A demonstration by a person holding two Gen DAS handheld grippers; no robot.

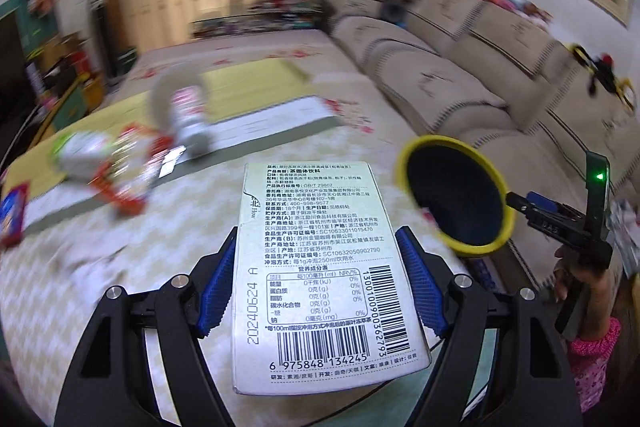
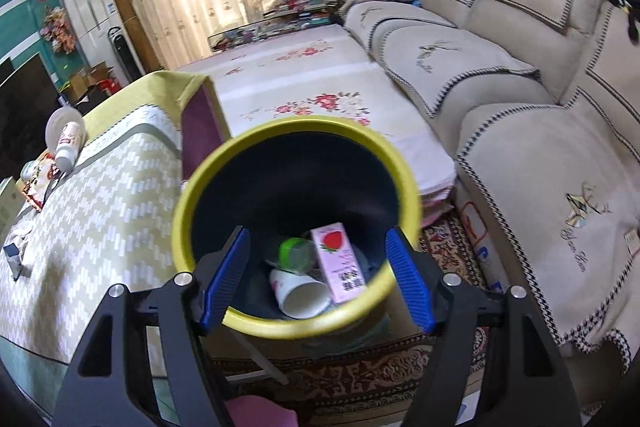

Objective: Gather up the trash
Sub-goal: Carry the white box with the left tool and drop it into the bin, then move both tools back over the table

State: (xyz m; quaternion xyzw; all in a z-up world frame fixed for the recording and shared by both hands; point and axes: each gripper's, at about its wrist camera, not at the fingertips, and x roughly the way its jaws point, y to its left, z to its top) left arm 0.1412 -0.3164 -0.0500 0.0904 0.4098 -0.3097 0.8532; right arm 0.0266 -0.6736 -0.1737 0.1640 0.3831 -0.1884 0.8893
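Observation:
My left gripper (image 1: 316, 279) is shut on a pale green tea box (image 1: 320, 267) with barcodes, held above the patterned table. My right gripper (image 2: 316, 279) is shut on a yellow-rimmed black trash bin (image 2: 296, 163), tilted toward the camera; the bin also shows in the left wrist view (image 1: 456, 195), to the right of the box. Inside the bin lie a pink strawberry carton (image 2: 338, 263), a white paper cup (image 2: 300, 293) and a green-capped bottle (image 2: 294, 251). More trash lies on the table: a white cup with a red label (image 1: 186, 115) and red-and-green wrappers (image 1: 104, 163).
The table has a yellow-green zigzag cloth (image 2: 100, 187). A beige sofa (image 2: 520, 87) runs along the right, with a floral mat (image 2: 312, 83) between. A small box (image 2: 12, 255) and a tipped cup (image 2: 68, 143) sit on the table's left side. A patterned rug (image 2: 360, 375) lies below the bin.

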